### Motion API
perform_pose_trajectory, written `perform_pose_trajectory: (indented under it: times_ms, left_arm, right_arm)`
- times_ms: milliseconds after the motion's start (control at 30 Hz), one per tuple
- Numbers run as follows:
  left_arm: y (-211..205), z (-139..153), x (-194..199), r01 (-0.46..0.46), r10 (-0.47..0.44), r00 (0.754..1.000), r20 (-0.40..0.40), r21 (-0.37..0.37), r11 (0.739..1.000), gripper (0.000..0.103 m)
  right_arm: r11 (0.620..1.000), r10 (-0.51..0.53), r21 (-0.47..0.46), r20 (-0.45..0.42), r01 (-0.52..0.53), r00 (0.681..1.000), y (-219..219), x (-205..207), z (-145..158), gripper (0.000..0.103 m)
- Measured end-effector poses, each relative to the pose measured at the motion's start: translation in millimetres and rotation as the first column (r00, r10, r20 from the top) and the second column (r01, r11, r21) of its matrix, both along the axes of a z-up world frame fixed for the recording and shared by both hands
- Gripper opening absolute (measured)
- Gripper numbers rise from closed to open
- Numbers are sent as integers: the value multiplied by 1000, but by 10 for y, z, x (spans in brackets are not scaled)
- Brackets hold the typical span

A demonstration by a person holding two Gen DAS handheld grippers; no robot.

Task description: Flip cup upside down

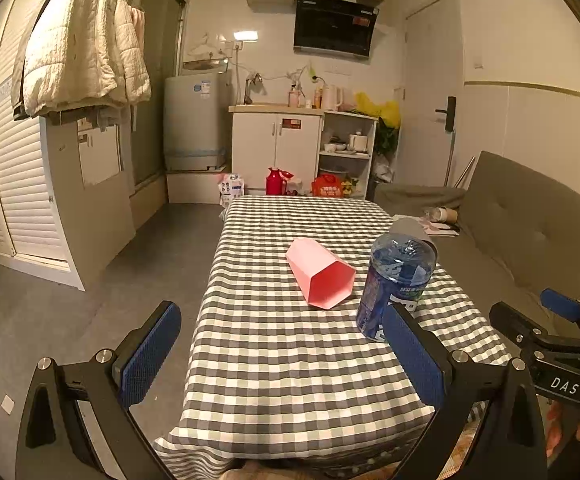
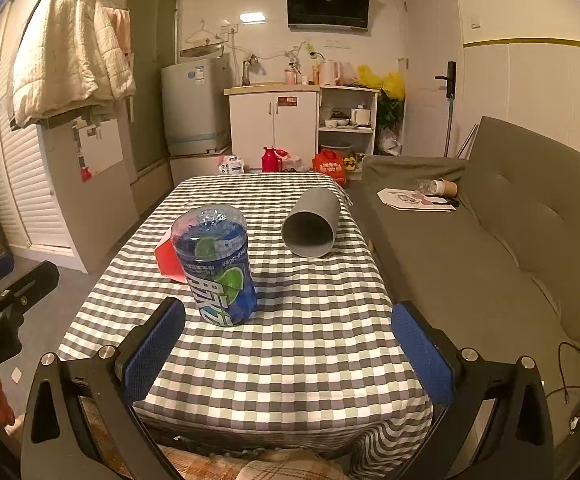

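A pink hexagonal cup (image 1: 321, 273) lies on its side on the checked tablecloth (image 1: 290, 360), mouth toward me; in the right wrist view only a red-pink edge of the pink cup (image 2: 168, 261) shows behind the bottle. A grey cup (image 2: 311, 223) also lies on its side, mouth toward me, near the table's right edge; in the left wrist view a sliver of the grey cup (image 1: 410, 227) peeks over the bottle. My left gripper (image 1: 282, 356) stands open above the near table edge. My right gripper (image 2: 288, 350) is open too, nothing between its fingers.
A blue plastic bottle (image 2: 218, 264) stands upright between the two cups, also the bottle (image 1: 396, 284) in the left wrist view. A grey sofa (image 2: 490, 248) runs along the table's right side. Cabinets and a washing machine (image 1: 194, 120) stand at the back.
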State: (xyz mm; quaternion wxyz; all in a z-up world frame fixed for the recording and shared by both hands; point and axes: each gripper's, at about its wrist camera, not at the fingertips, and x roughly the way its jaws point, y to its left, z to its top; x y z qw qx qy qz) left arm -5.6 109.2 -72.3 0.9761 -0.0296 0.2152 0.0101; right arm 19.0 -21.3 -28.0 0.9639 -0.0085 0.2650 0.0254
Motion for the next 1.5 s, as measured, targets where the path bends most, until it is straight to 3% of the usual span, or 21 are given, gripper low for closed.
perform_pose_trajectory:
  times_ms: [1500]
  left_arm:
    - [16,-3,1,-16,16,1000,1,-7,1000,103]
  right_arm:
    - [1000,0,2,-17,0,1000,10,17,-58,103]
